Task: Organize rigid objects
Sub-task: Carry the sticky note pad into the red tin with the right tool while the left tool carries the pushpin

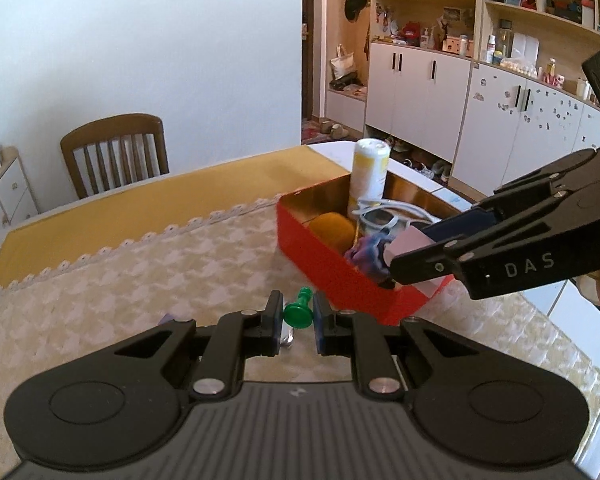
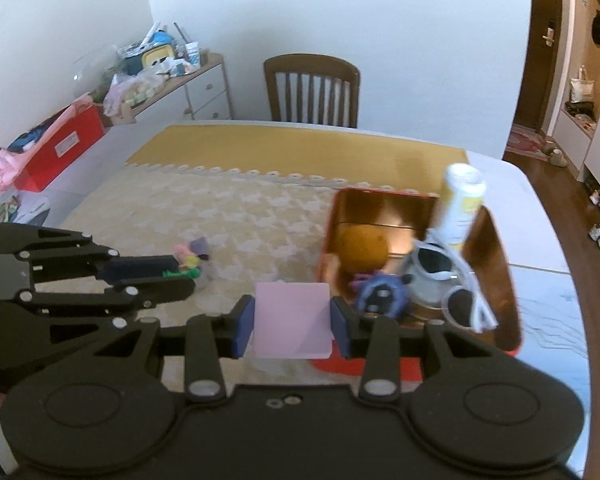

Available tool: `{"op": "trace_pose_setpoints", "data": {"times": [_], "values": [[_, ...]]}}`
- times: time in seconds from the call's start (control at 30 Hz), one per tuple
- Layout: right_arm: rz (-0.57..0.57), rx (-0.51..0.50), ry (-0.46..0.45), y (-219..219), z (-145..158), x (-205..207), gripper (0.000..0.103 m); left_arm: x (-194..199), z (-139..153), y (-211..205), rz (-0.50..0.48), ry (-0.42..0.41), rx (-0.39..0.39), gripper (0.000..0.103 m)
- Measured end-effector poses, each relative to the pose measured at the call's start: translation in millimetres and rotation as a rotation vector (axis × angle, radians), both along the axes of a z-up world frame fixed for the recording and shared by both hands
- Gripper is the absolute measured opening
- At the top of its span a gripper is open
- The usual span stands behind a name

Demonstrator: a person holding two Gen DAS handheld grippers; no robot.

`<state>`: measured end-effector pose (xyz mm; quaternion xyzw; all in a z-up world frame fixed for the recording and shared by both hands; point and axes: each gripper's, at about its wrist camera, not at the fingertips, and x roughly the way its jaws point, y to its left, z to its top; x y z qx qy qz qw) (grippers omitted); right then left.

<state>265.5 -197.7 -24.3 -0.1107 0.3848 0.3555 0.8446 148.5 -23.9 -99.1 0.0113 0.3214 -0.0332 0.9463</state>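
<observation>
**Two grippers carrying small items beside a red tin**

Two hand-held grippers are hovering over a table covered with a cream patterned cloth (image 2: pixel 240 216), each clamped on one object. The left gripper (image 1: pixel 298 314) is pinching a green chess pawn (image 1: pixel 299 309) between its blue pads, the piece lying on its side with its round base facing the camera. The right gripper (image 2: pixel 293 322) is gripping a flat pink block (image 2: pixel 292 320) by its two side edges, just left of the near corner of a red tin box (image 2: pixel 504 264).

The open tin is sitting toward the right of the table, holding a tall white-and-yellow canister (image 2: pixel 462 204) leaning in its far right corner, a round orange-brown object (image 2: pixel 362 248), white-framed sunglasses (image 2: pixel 460 280) and a purple-blue toy (image 2: pixel 380 292). To the left, small colourful pieces (image 2: pixel 192 256) are lying on the cloth just beyond the left gripper's tips. A wooden chair (image 2: pixel 312 88) is standing at the table's far side, in front of a white wall.
</observation>
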Motion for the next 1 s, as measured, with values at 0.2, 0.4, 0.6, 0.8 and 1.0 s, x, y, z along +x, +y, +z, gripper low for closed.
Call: {"op": "trace_pose_setpoints", "data": {"times": [0.2, 0.4, 0.6, 0.8, 1.0], "values": [[-0.017, 0.005, -0.004, -27.3, -0.5, 20.5, 0.039, 25.0, 4.3, -23.3, -0.014, -0.009, 0.013, 0.015], [-0.030, 0.003, -0.002, -46.9, -7.0, 43.8, 0.039, 55.7, 4.2, -40.4, -0.011, 0.002, 0.015, 0.015], [-0.037, 0.004, 0.016, -57.4, -17.4, 60.3, 0.039, 92.1, 4.2, -49.1, -0.009, 0.022, -0.007, 0.015], [-0.033, -0.011, 0.042, -58.5, -27.2, 73.5, 0.039, 134.9, -0.4, -50.0, 0.005, 0.059, -0.033, 0.015], [-0.016, -0.031, 0.067, -56.6, -37.6, 83.2, 0.039, 173.5, -10.6, -52.1, -0.007, 0.099, -0.019, 0.015]]}}
